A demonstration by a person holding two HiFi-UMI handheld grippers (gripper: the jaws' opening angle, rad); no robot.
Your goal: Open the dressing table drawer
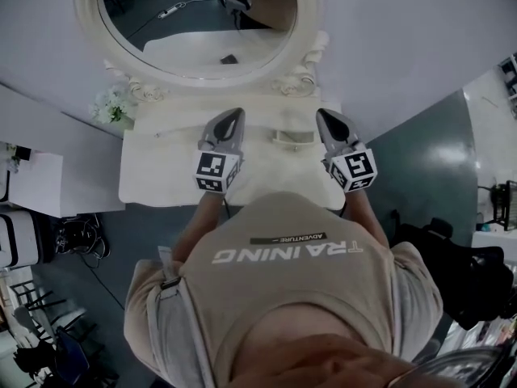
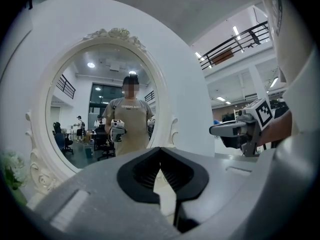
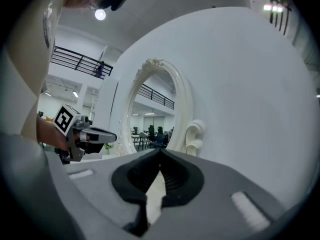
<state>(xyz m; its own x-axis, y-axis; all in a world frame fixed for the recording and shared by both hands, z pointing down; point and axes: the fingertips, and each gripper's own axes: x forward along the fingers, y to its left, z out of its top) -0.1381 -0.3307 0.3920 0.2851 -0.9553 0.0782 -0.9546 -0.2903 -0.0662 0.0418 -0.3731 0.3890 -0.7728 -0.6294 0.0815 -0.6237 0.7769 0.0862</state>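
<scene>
The mirror (image 1: 198, 23) is set at the back of the table (image 1: 153, 176), against the wall (image 1: 388, 47). Flowers (image 1: 111, 107) are placed at the table's back left corner, beside the mirror's foot. The left gripper (image 1: 234, 115) and right gripper (image 1: 323, 115) are held side by side above the tabletop, before the mirror. A small item (image 1: 292, 138) is seen on the tabletop between them.

The dressing table (image 1: 145, 176) and its scrolled mirror frame (image 1: 85, 23) are showing cream white. The grey left gripper (image 1: 234, 115) and right gripper (image 1: 325, 115) are carrying black-and-white square markers. The near beige shirt (image 1: 283, 297) is bearing white lettering.
</scene>
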